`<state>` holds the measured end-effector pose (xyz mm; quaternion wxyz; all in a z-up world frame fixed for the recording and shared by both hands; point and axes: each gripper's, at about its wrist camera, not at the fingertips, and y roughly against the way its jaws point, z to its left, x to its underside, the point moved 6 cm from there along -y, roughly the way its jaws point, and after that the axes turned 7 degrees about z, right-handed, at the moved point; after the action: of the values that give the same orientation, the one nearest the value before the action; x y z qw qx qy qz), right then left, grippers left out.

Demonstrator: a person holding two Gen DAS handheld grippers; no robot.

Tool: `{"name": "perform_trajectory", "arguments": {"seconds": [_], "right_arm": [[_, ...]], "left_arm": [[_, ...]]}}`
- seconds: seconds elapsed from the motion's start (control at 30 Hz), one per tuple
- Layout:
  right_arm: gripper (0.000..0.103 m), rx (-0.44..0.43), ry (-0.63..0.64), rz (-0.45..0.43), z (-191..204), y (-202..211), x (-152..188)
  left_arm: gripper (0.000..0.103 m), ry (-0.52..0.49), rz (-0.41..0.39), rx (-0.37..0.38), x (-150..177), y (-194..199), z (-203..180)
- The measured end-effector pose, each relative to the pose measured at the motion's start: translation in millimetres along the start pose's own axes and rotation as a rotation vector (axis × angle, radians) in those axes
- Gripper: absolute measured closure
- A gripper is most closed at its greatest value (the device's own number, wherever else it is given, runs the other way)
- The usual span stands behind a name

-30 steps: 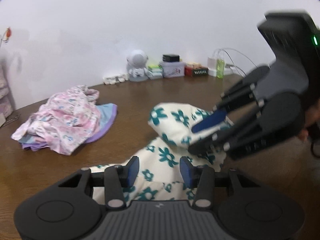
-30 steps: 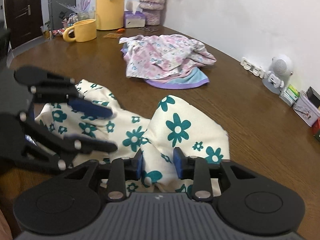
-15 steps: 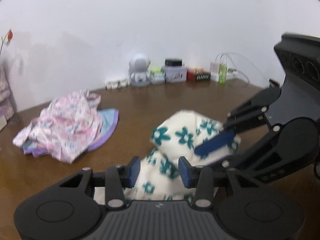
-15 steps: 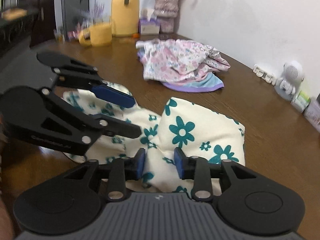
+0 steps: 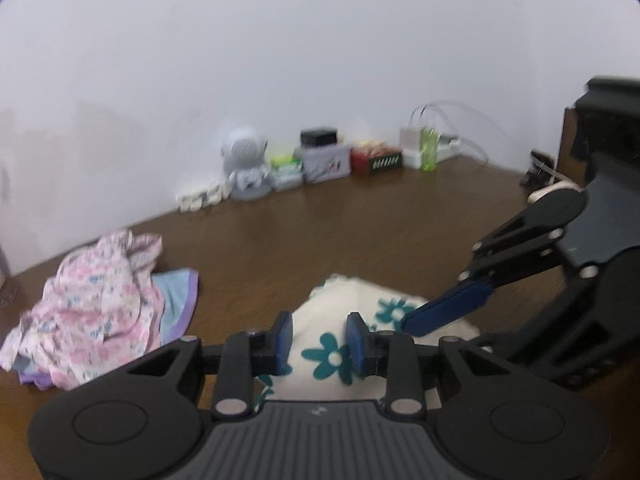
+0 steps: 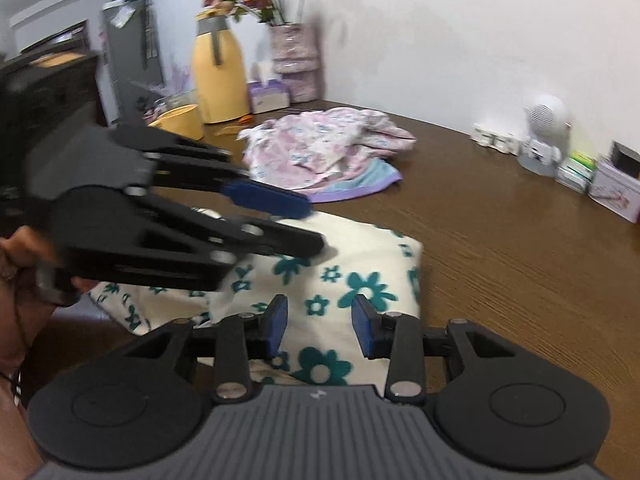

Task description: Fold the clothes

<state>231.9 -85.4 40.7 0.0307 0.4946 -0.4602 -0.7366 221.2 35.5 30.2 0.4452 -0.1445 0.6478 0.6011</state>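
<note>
On brown surface [image 6: 500, 248]: folded cream floral garment [image 6: 340, 264]; left hand-held gripper [image 5: 319, 344] and right hand-held gripper [image 6: 320, 326] both parted, holding nothing.

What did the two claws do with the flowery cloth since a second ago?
Both the left claw and the right claw let go of the cream flowered cloth and opened. It now lies flatter, folded on the table. The pink clothes pile stayed put.

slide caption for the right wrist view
Both grippers, right and left, open above a folded cream floral garment on a wooden table.
</note>
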Motion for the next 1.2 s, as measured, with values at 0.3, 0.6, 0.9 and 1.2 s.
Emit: {"name": "perform_trajectory", "arguments": {"seconds": [0.3,0.6,0.9,1.2], "right_arm": [[0.067,-0.054,-0.005,-0.001,7.9,-15.5,10.2],[0.060,-0.131,-0.119,-0.083,-9.6,5.6,6.7],[0.050,-0.202,-0.424,-0.060,-80.4,3.2,24.0],[0.049,-0.317,-0.542,-0.018,-78.3,-27.7,36.8]], "left_arm": [[0.075,0.008,0.022,0.012,17.4,-7.7,6.9],[0.075,0.030,0.007,0.018,21.2,4.5,13.5],[0.074,-0.058,0.012,0.058,26.6,30.3,-4.9],[0.073,-0.088,0.081,0.041,46.4,9.7,0.2]]}}
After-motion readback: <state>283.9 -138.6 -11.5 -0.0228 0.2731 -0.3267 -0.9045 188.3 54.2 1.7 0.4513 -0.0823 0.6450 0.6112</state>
